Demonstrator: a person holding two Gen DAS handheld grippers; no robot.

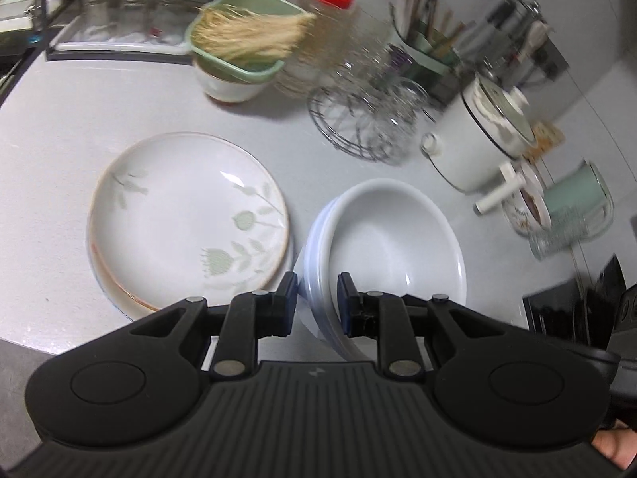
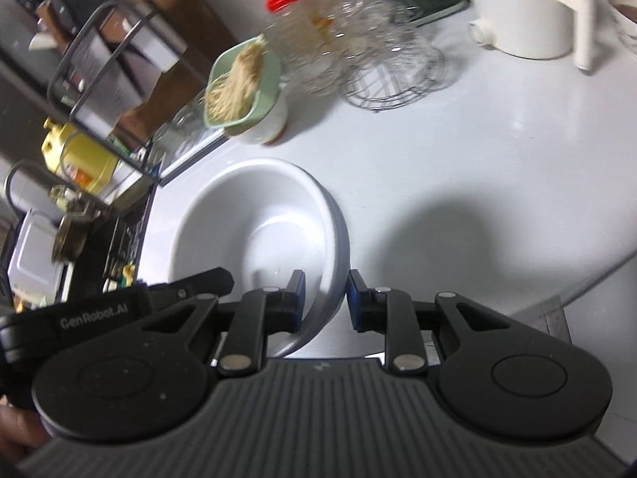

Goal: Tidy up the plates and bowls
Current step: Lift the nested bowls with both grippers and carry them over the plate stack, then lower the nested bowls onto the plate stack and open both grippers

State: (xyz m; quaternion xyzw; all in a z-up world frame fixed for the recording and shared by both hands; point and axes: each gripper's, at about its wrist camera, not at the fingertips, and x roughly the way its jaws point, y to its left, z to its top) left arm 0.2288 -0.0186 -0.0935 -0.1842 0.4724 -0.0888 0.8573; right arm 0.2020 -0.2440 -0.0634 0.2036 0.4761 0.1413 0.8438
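Resting on the pale countertop (image 1: 59,127), the flowered plates (image 1: 187,215) sit in a short stack at the left of the left wrist view, a leaf-and-tulip pattern on the top one and an orange-rimmed edge showing beneath it. Just beside them to the right stands the stack of white bowls (image 1: 390,239), nested one inside another. The left gripper (image 1: 317,298) is clamped on the near-left rim of that stack — one blue pad outside the wall, the other inside the top bowl. At the right edge of this view a black part of the right gripper (image 2: 326,294) shows. Behind, from left to right, stand a green strainer (image 1: 239,28) holding pale fibres on a small white bowl, a red-capped jar (image 1: 326,4), a wire rack (image 1: 358,127) with glassware, a utensil caddy and a white lidded pot (image 1: 477,139).

From the right wrist view the same bowls fill the left centre, and the right gripper pinches their right-hand rim with one pad inside and one outside; the rim appears to be gripped, though blur softens the contact. A black part of the left gripper reaches in at lower left. To the right of the bowls lies bare counter with a broad shadow.
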